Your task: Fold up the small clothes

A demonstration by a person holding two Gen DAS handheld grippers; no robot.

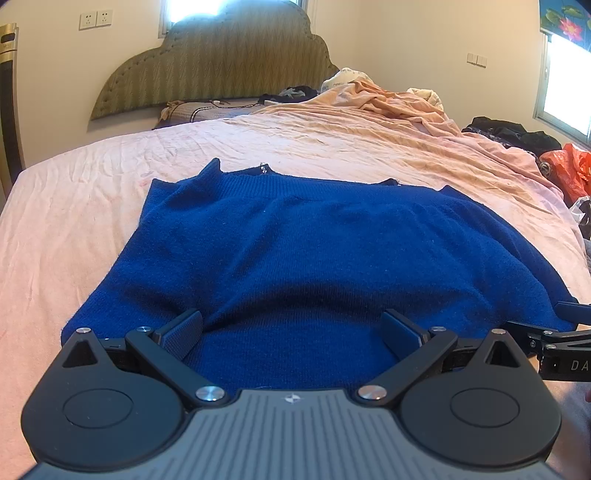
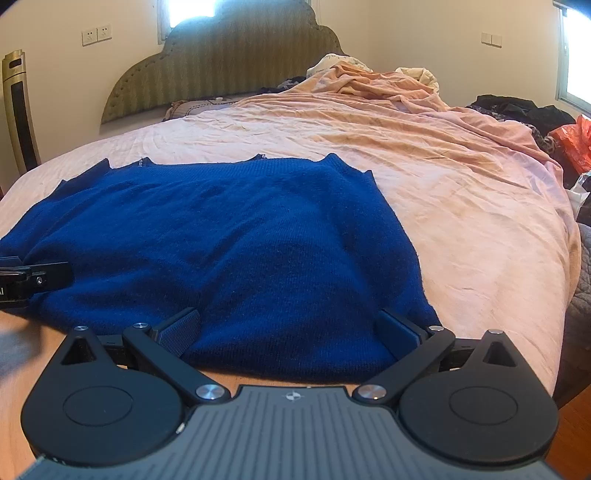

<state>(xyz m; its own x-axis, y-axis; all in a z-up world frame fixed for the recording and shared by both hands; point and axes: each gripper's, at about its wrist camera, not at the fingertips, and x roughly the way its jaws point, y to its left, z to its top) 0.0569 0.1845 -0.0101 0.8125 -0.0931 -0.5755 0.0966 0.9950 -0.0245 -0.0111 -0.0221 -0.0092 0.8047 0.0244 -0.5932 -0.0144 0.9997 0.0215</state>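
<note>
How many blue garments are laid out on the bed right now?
1: a blue sweater lies flat on the pink bed sheet, directly ahead of both open grippers. The dark clothes pile at the far right could hide others.

— Behind the bed [image 1: 74, 206]?
— Green headboard [image 1: 221, 70], wall sockets [image 1: 95, 19], pillow [image 1: 195, 110].
— Right side?
— Crumpled peach sheet [image 1: 388, 99], dark clothes [image 1: 513, 133], orange bag [image 1: 570, 171].
</note>
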